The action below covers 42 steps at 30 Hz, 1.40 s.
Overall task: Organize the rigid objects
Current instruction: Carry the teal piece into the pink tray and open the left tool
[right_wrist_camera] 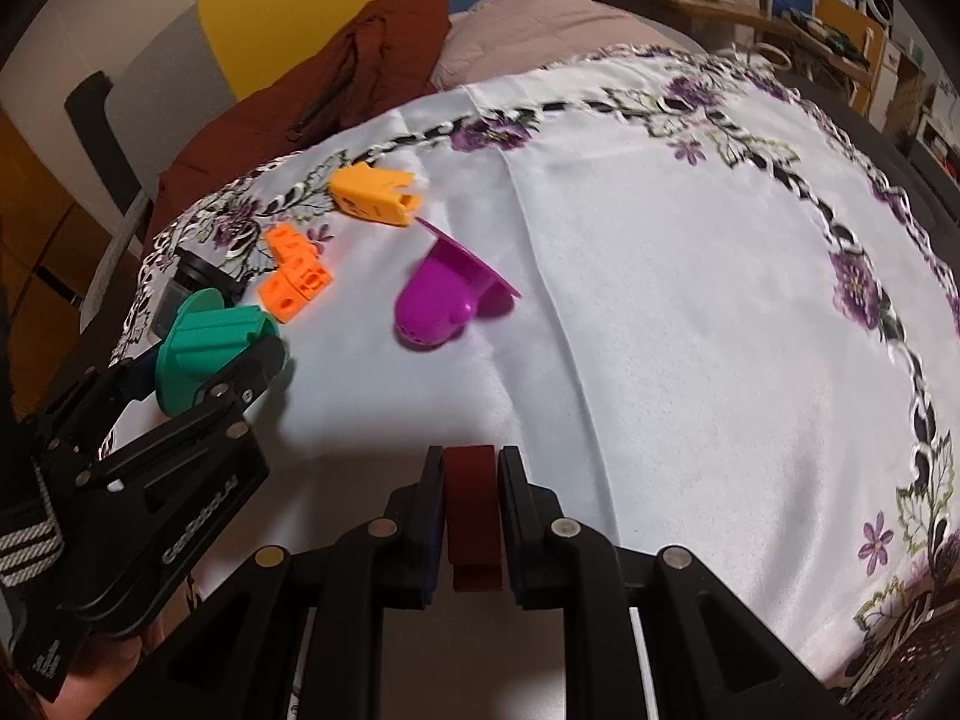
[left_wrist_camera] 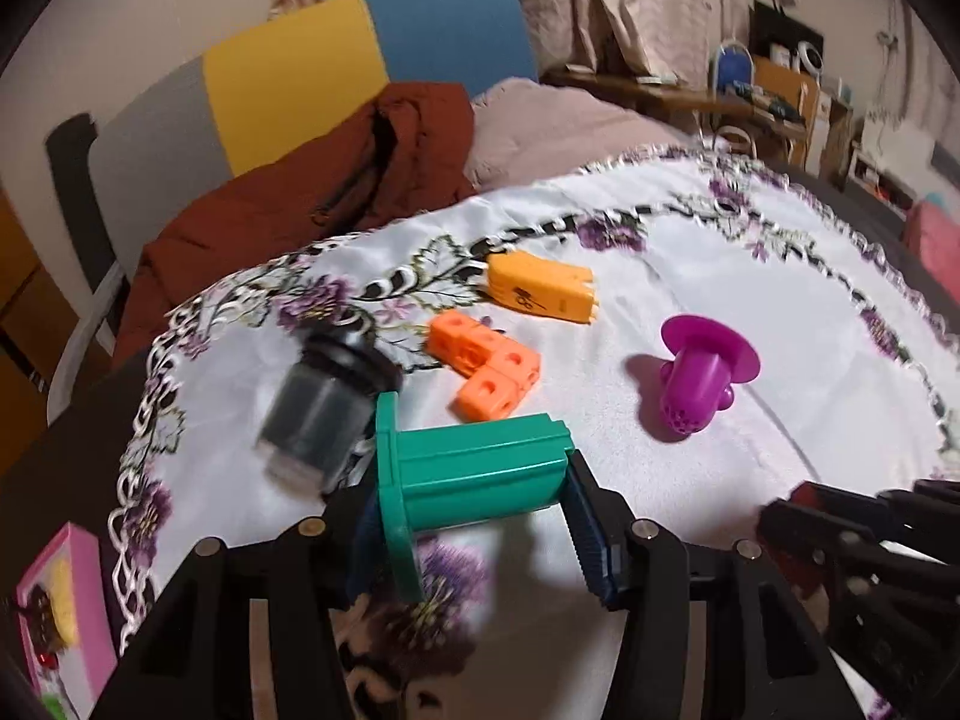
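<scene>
My left gripper (left_wrist_camera: 468,483) is shut on a green flanged plastic piece (left_wrist_camera: 480,474), which lies crosswise between its blue pads just above the flowered white cloth (left_wrist_camera: 690,510). The same green piece (right_wrist_camera: 204,330) shows at the left of the right wrist view. My right gripper (right_wrist_camera: 472,468) is shut on a small dark red block (right_wrist_camera: 472,510). On the cloth lie a yellow-orange block (left_wrist_camera: 543,294), an L of orange cubes (left_wrist_camera: 486,369), a purple flanged strainer (left_wrist_camera: 702,375) and a blurred dark cylinder (left_wrist_camera: 324,414) close behind the green piece.
A rust-brown jacket (left_wrist_camera: 312,192) is heaped beyond the cloth's far left edge, in front of a yellow and blue panel (left_wrist_camera: 372,54). A pink box (left_wrist_camera: 60,600) sits off the cloth at the lower left. Shelves with clutter (left_wrist_camera: 780,90) stand at the back right.
</scene>
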### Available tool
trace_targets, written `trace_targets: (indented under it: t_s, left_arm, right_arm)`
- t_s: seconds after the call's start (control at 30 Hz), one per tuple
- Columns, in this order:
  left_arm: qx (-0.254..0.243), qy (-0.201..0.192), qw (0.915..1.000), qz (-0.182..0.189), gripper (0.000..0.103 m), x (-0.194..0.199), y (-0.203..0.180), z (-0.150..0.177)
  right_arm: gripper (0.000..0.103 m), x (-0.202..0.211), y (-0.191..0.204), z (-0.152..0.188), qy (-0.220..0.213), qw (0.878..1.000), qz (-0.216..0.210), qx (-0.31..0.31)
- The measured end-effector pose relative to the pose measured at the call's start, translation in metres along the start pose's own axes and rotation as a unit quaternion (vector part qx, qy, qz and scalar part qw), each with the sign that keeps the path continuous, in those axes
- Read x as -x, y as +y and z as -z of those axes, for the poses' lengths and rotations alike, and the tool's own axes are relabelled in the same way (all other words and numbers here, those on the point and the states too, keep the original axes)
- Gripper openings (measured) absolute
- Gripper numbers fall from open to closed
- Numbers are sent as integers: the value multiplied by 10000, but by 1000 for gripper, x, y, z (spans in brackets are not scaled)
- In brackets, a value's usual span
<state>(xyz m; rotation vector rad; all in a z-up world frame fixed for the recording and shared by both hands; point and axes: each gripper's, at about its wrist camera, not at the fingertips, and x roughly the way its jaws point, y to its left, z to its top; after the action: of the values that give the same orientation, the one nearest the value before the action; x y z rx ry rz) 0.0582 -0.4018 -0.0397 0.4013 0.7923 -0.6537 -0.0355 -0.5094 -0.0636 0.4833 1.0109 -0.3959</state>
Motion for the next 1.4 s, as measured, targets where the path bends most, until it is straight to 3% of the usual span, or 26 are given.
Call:
trace_targets:
  t_s: [0.33,0.47,0.73,0.87,0.93,1.0,1.07,1.3,1.4]
  left_arm:
    - [753,-414,9959,279,55,50,41,17]
    - [885,-488,9947,199,55,66,62,35]
    - [1308,-605,9893,-234,55,103,119,92]
    - [1553,-690,9845,-431,55,122,148,116]
    - [1710,-720,9814,-497,55,131,162,127]
    - [1816,-741,9791,-539,55,135,174,135]
    - [1937,-762,9763,-594,55,140,186,144]
    - [2295,-763,9675,-738,55,146,220,166]
    - [2426,-673,9644,-811,55,142,236,173]
  right_arm:
    - [16,5,-9,-2,-38,9936,-987,-551]
    - [16,8,1,-3,-112,9933,-1087,-377]
    - [10,19,44,1,-458,9940,-388,910]
    - [10,13,42,0,-382,9944,-259,949]
    - [13,12,39,-1,-371,9950,-315,871]
    - [31,13,38,-1,-374,9951,-498,768]
    - [39,13,42,1,-407,9949,-300,869]
    - [42,6,44,0,-443,9918,368,1140]
    - [42,-4,34,-3,-188,9938,491,976]
